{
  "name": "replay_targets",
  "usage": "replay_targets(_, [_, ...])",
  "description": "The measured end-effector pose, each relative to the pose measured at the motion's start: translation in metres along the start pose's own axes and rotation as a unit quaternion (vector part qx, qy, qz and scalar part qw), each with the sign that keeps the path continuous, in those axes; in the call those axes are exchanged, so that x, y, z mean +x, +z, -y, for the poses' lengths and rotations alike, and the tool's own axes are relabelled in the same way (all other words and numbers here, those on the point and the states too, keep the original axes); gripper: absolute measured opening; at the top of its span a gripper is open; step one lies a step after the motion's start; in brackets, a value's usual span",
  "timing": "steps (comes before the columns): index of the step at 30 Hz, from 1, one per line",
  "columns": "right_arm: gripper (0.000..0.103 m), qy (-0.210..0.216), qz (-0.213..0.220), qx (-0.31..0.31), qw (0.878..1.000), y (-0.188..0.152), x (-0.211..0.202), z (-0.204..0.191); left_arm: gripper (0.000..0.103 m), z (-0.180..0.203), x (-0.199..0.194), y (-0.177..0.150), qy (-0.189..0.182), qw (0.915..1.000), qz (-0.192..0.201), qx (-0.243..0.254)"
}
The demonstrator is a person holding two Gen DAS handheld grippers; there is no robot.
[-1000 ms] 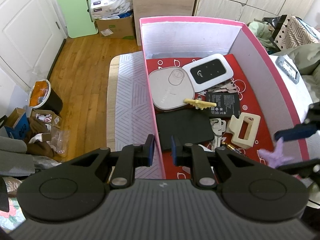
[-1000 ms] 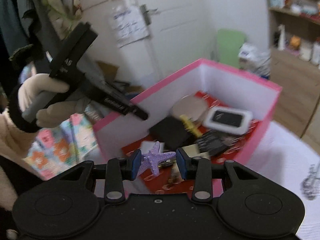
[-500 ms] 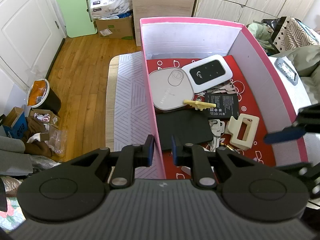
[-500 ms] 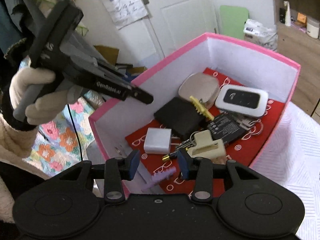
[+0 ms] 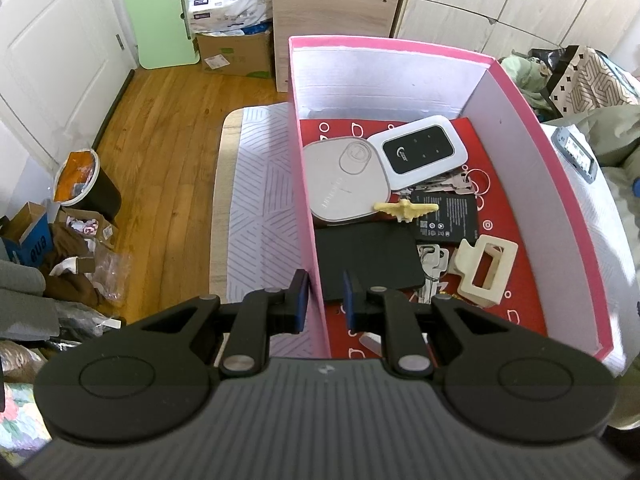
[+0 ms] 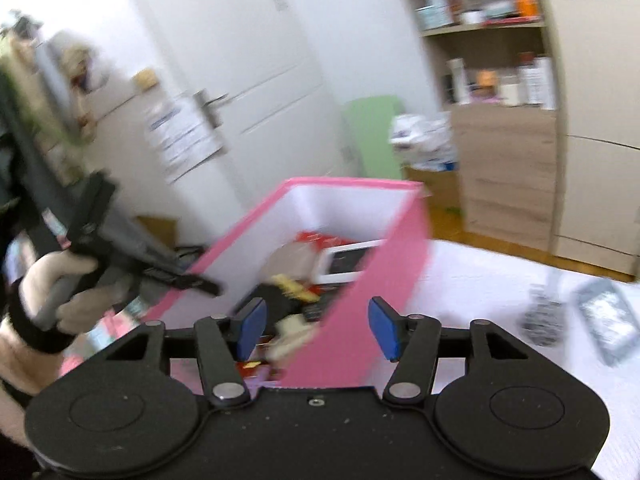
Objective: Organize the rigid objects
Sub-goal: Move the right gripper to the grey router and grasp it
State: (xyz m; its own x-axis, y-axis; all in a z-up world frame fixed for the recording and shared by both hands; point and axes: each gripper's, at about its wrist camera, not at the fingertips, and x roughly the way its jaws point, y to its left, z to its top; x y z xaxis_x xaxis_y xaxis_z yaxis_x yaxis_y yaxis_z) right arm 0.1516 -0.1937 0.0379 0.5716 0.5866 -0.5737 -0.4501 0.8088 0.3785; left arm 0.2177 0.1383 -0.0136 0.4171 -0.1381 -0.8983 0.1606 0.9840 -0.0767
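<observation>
A pink box point(image 5: 516, 92) with a red floor holds a grey case point(image 5: 344, 184), a white router point(image 5: 420, 152), a yellow toy plane point(image 5: 406, 210), a black battery point(image 5: 448, 216), a black wallet point(image 5: 368, 260), keys point(image 5: 432, 268) and a cream hair clip point(image 5: 484, 272). My left gripper point(image 5: 323, 300) is shut on the box's left wall, one pad on each side. A gloved hand point(image 6: 68, 292) holds it. My right gripper point(image 6: 316, 326) hangs outside the box's near corner point(image 6: 360, 312); its jaws are opening with nothing between the pads. The view is blurred.
The box stands on a white patterned cloth point(image 5: 260, 200) over a table. A grey device point(image 6: 604, 320) and a dark blurred object point(image 6: 540, 316) lie on the cloth right of the box. A bin point(image 5: 80, 184) and cartons stand on the wooden floor point(image 5: 160, 128).
The right gripper let go of the purple starfish over the box, then swung back and right, out of the left wrist view, its jaws widening. The left gripper stayed on the wall.
</observation>
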Motion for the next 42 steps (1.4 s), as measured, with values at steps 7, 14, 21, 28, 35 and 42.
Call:
replay_targets(7, [0.062, -0.107, 0.018, 0.045, 0.993, -0.019, -0.024, 0.049, 0.019, 0.002, 0.001, 0.001, 0.003, 1.0000, 0.000, -0.007])
replay_targets(14, [0.063, -0.188, -0.005, 0.010, 0.982, -0.034, -0.014, 0.076, 0.019, 0.004, 0.002, 0.001, 0.008, 0.9999, -0.001, -0.009])
replay_targets(21, [0.068, -0.260, -0.017, -0.052, 0.964, -0.033, 0.014, 0.121, 0.019, 0.003, 0.002, 0.000, 0.006, 0.9999, 0.002, -0.012])
replay_targets(28, [0.073, -0.239, -0.001, -0.043, 0.970, -0.027, 0.031, 0.163, 0.019, 0.002, 0.001, -0.001, 0.006, 0.9999, 0.002, -0.010])
replay_targets(35, [0.075, -0.235, -0.049, -0.073, 0.968, -0.012, 0.053, 0.181, 0.019, 0.003, 0.001, -0.001, 0.005, 0.9999, 0.002, -0.011])
replay_targets(42, [0.076, -0.221, -0.062, 0.010, 0.973, -0.009, 0.065, 0.204, 0.019, 0.002, 0.001, -0.001, 0.001, 0.9999, 0.003, -0.012])
